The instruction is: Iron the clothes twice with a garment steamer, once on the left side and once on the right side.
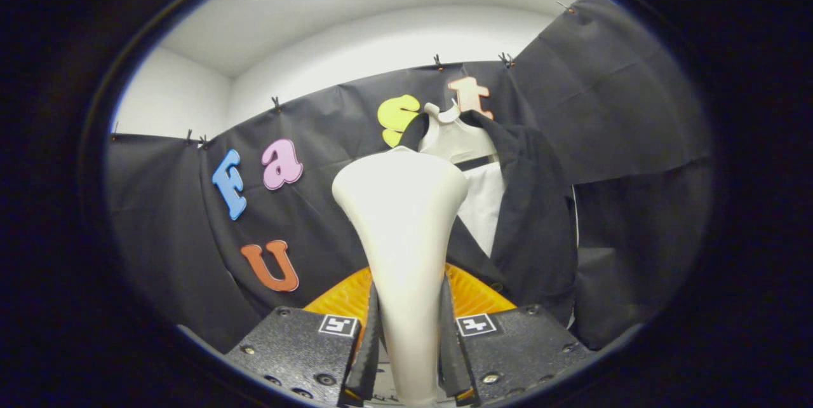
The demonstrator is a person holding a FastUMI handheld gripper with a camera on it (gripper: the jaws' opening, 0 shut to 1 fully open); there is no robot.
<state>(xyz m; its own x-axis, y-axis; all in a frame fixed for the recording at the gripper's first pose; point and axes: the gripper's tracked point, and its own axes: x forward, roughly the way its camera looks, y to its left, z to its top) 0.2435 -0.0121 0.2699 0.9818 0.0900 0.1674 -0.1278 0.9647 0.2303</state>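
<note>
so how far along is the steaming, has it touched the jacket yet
Done: the steamer is picked up, the gripper shut on its handle, both fingers pressing it. In hand: its head is raised in front of the dark jacket on its hanger, contact unclear. Left: nothing shows either pass finished, so likely both the left and right sides.

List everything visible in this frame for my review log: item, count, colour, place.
garment steamer: one, white, held upright between the fingers, head raised in front of the clothes
jacket: one, black, hanging beyond the steamer
shirt front: one, white, inside the open jacket
hanger: one, white, at the jacket's collar
ribbed orange object: one, just beyond the fingers, behind the steamer; what it is, I cannot tell
gripper: one, both fingers pressed on the steamer's handle
</note>
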